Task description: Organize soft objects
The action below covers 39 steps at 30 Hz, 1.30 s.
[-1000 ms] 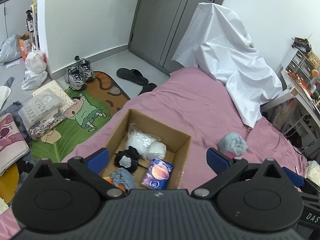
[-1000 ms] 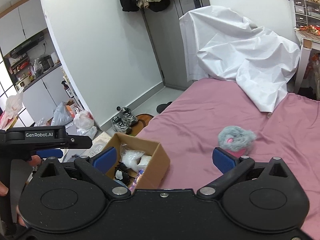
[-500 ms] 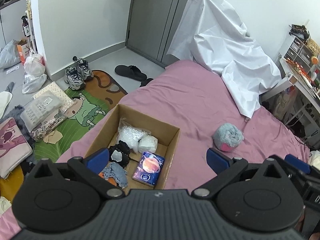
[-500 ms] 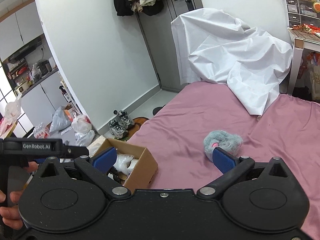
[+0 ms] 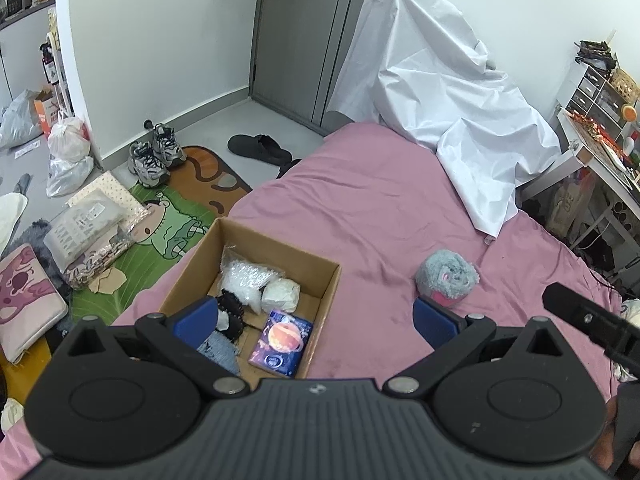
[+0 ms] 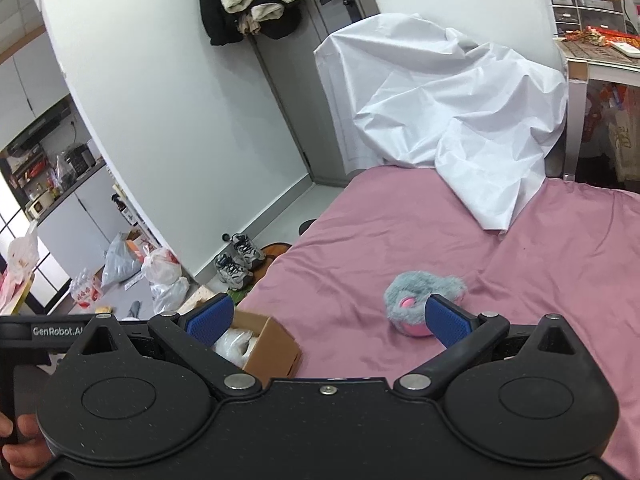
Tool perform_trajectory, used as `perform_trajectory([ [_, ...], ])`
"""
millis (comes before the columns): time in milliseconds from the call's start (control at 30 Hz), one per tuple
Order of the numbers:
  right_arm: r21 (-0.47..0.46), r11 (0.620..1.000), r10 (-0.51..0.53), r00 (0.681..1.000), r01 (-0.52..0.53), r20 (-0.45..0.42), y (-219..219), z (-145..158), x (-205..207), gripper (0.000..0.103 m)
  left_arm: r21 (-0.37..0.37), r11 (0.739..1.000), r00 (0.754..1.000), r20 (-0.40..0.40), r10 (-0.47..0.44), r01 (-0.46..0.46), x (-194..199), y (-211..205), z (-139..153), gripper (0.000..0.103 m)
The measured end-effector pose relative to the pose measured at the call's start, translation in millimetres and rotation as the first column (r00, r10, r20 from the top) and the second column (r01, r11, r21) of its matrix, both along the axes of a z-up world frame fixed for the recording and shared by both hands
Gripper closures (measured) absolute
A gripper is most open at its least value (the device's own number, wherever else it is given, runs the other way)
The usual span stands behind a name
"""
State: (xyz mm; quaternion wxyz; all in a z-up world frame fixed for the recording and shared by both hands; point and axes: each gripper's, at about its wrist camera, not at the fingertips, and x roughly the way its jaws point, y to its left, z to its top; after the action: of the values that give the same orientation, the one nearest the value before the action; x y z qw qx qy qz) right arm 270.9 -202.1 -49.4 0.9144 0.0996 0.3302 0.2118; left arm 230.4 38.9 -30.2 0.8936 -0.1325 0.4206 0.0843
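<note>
Right wrist view: right gripper (image 6: 327,317) and left gripper (image 5: 316,314) both spread wide, nothing held, grey plush (image 6: 424,295) on pink bedsheet (image 6: 360,248).

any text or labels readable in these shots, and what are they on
"GenRobot.AI", last letters partly cut off: on the left gripper's handle, seen in the right wrist view.
Planet-print packet in the cardboard box: print too small to read.
Floor packages: labels too blurred.

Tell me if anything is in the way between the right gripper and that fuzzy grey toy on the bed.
Nothing visible blocks it. The right gripper is open, and only bare pink bedsheet lies between it and the grey plush toy. The cardboard box sits off to the left, apart from the toy.
</note>
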Motion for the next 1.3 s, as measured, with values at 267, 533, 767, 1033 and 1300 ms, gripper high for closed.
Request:
perform_trajectory([
  [267, 0.02, 1.0, -0.016, 0.999, 0.017, -0.038, -27, 1, 21, 0.0, 0.004, 0.999, 0.999, 0.01, -0.034, 0.034, 20, -21, -2, 0.0],
  [533, 0.068, 0.997, -0.022, 0.998, 0.025, -0.053, -48, 2, 46, 0.0, -0.003, 0.999, 0.999, 0.019, -0.039, 0.039, 46, -37, -12, 0.001],
  [767, 0.089, 0.992, -0.079, 0.988, 0.091, -0.132, -63, -38, 64, 0.0, -0.021, 0.998, 0.998, 0.013, -0.055, 0.055, 72, -45, -32, 0.003],
  [1033, 0.133, 0.978, -0.134, 0.972, 0.161, -0.194, -82, -64, 82, 0.002, -0.087, 0.993, 0.997, -0.017, -0.08, 0.078, 106, -63, -66, 0.014],
  [1300, 0.15, 0.974, -0.124, 0.958, 0.167, -0.259, -83, -89, 106, 0.011, -0.145, 0.984, 0.992, -0.046, -0.114, 0.107, 140, -79, -95, 0.033],
])
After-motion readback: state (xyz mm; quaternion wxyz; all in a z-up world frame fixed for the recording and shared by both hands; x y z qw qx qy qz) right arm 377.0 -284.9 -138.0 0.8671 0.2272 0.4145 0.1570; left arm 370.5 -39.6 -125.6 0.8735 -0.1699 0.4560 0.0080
